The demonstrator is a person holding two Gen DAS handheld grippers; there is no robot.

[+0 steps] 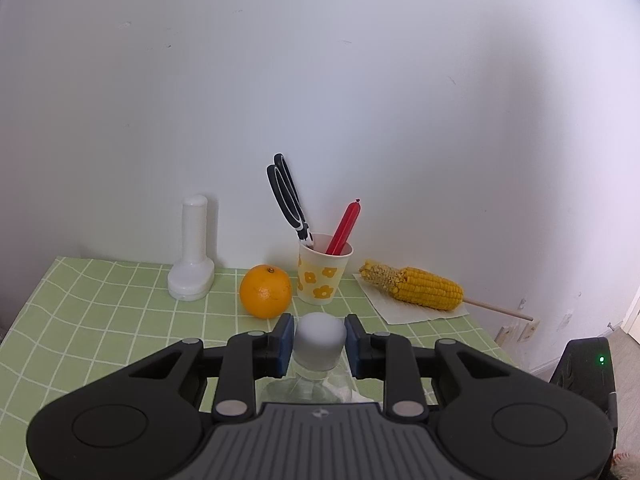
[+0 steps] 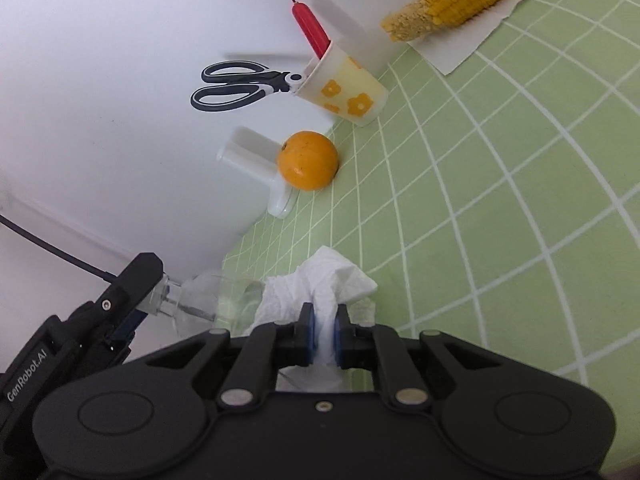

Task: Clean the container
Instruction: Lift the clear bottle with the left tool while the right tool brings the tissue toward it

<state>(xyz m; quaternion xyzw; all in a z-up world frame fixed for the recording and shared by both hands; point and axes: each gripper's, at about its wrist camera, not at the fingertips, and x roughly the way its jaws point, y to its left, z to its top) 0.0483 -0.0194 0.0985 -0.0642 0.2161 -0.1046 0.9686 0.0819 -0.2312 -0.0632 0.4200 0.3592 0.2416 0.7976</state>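
Observation:
A clear plastic bottle (image 1: 308, 388) with a white cap (image 1: 320, 340) stands between the fingers of my left gripper (image 1: 319, 344), which is shut on the cap. In the right wrist view the bottle (image 2: 224, 300) shows beside my left gripper's fingers (image 2: 132, 284). My right gripper (image 2: 325, 336) is shut on a crumpled white paper towel (image 2: 324, 284) pressed against the bottle's side.
On the green checked tablecloth (image 1: 100, 320) stand a white plastic holder (image 1: 192, 256), an orange (image 1: 265, 290), and a flowered paper cup (image 1: 322, 274) with scissors (image 1: 288, 200) and a red tool (image 1: 344, 226). Corn on a stick (image 1: 416, 288) lies on a napkin, right.

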